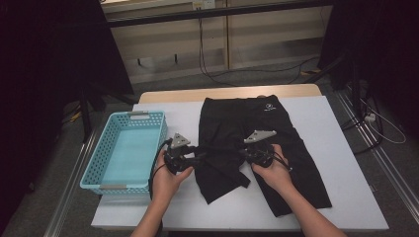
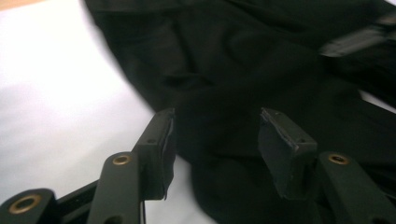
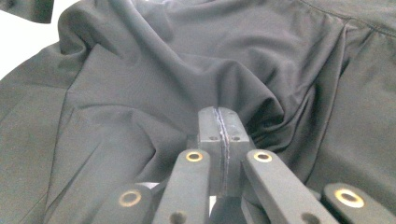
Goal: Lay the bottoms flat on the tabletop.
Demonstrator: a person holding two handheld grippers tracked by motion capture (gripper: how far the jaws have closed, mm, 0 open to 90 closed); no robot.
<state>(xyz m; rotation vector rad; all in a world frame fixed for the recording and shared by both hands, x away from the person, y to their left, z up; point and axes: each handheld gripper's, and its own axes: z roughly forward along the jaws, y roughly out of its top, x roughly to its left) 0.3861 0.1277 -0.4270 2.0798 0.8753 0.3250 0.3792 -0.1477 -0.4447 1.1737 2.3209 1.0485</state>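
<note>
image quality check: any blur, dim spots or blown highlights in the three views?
High view: dim, room edges nearly black, shorts show little fold detail. Left gripper view: soft throughout, table blown out white, left gripper jaws open. Right gripper view: sharpest, fabric folds clear, right gripper jaws shut.

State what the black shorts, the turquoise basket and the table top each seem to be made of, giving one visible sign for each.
Black shorts: thin, smooth knit, probably synthetic sportswear; it drapes in soft folds with a faint sheen.
Turquoise basket: moulded plastic, judging by its even perforated walls and uniform colour.
Table top: smooth, matte, pale surface, possibly laminate or a cover sheet; a wood-coloured edge shows at the back.
</note>
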